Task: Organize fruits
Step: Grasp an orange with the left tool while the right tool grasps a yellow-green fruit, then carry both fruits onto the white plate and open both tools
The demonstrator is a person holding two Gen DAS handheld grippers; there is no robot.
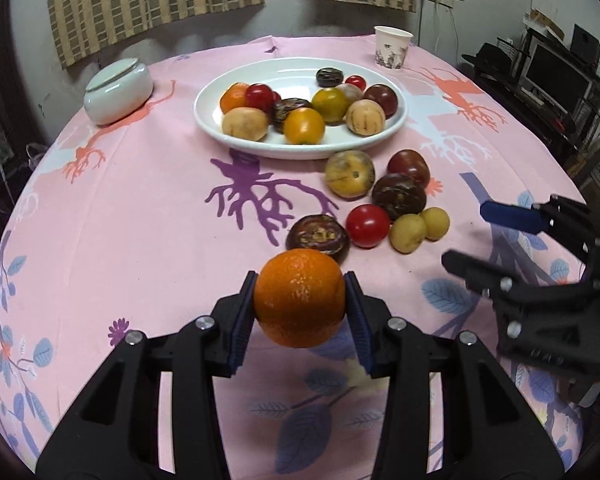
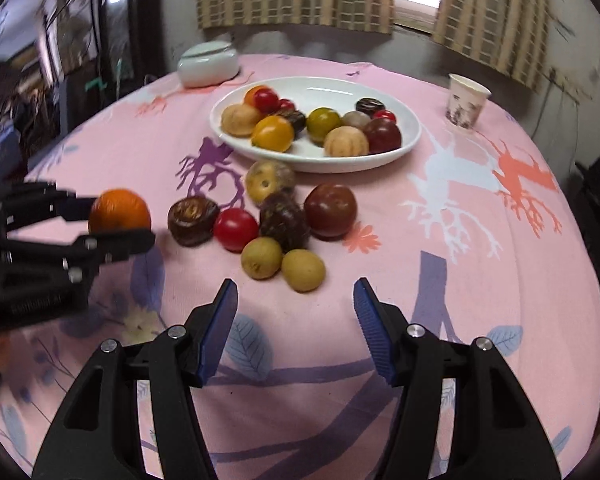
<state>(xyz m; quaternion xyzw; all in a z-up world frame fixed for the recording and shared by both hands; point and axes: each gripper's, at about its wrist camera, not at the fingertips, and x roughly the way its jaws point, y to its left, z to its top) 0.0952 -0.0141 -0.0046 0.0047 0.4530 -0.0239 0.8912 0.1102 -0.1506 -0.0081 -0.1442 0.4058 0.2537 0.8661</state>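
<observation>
Clearly mid-carry: left gripper [image 1: 299, 307] clamped on an orange [image 1: 299, 298], pads pressed to its two sides and the fruit lifted off the desk [image 1: 140, 240], presumably to clear the loose fruit ahead on the way to the white plate [image 1: 396, 120]. Straight beyond that gripper, a dark ridged fruit [image 1: 318, 237], then a red tomato [image 1: 367, 220] and two small yellow-green fruits [image 1: 408, 233] (kind uncertain), all clustered short of the plate. Farther ahead, a plate already loaded with about a dozen pieces, so sorting looks partly done. Right gripper [image 2: 296, 328] spread wide and empty, hovering low just short of the yellow-green pair, likely lined up for the next pick. Off to the far left of the plate a lidded ceramic jar [image 1: 118, 92]; to the far right a paper cup [image 1: 392, 47], both clear of the route.
</observation>
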